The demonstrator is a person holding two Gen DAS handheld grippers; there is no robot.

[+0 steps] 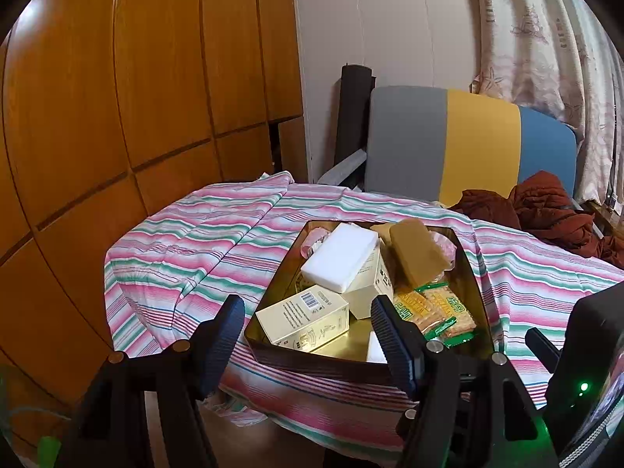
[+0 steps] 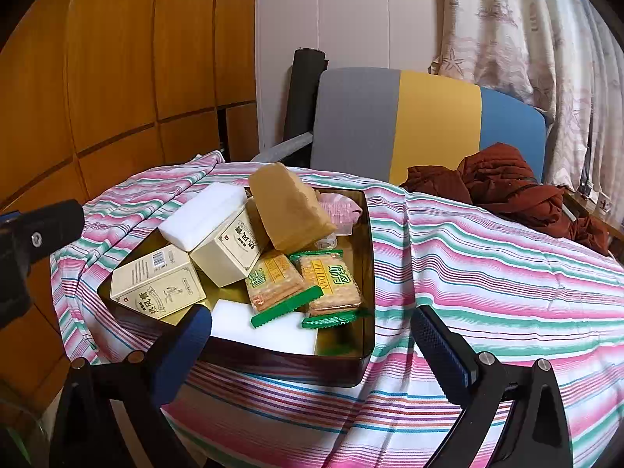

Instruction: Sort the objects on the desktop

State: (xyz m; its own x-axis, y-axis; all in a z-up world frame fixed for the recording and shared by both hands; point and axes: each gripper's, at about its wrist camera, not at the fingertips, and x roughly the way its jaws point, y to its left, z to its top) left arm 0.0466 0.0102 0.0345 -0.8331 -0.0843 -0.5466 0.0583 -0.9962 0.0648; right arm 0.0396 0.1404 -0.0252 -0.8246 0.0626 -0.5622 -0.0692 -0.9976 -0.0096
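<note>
Tin tray [image 2: 362,234]: rectangular, gold mirror-like inside, dark outer wall, sits on striped cloth [image 2: 487,265] of pink, green and white

Contents, seen from my right gripper:
- two cream cardboard boxes, one lying at 9 o'clock [image 2: 158,286] with barcode and Chinese print, one [image 2: 230,251] tilted at centre
- white foam block [image 2: 201,214] resting on the centre box; a second white block [image 2: 269,325] flat at 6 o'clock
- tan sponge slab [image 2: 288,206], leaning, 12 o'clock
- two clear cracker packets [image 2: 304,282], green serrated ends, one reads "WEIDAN"

My left gripper [image 1: 308,331]: ribbed blue pads apart, empty. My right gripper [image 2: 312,347]: apart, empty
</note>
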